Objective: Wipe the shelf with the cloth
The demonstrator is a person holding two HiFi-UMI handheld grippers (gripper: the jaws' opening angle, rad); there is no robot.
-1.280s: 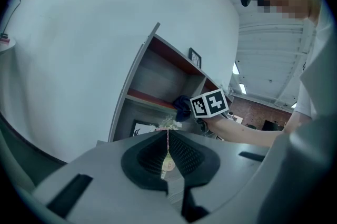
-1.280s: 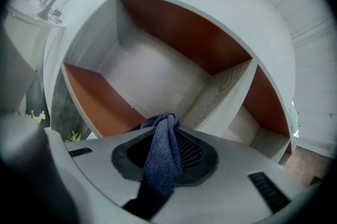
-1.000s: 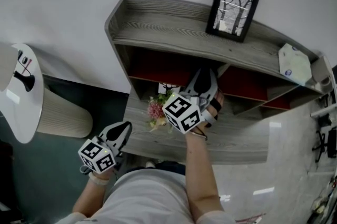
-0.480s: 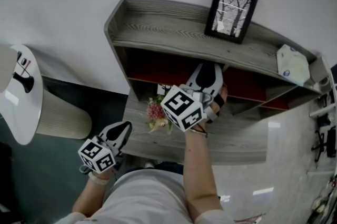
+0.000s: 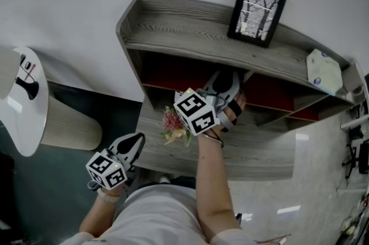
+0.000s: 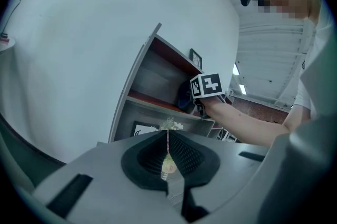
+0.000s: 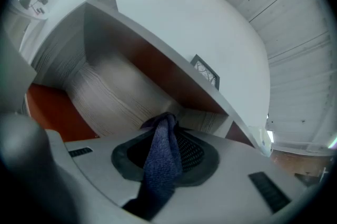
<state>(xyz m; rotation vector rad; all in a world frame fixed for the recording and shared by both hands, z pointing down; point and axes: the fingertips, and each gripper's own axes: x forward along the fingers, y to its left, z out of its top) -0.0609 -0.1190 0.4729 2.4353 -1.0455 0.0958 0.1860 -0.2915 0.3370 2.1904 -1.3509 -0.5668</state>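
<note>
Left tool (image 5: 132, 144): low at near left, in front of the shelf's lower board. Jaws pressed together, nothing between them.

Grey wood-grain shelf unit with red back panels (image 5: 190, 30) stands against the white wall.

Small pink flower bunch (image 5: 171, 121) on the lower board, just left of the right tool's marker cube.

Right tool (image 5: 226, 83): inside the middle compartment, under the top board. Jaws nipped narrow on a dark blue knitted cloth (image 7: 162, 157), bunched at the tips. Contact with the board unclear.

Black-framed tree picture (image 5: 256, 9) upright on the top board, right of centre.
</note>
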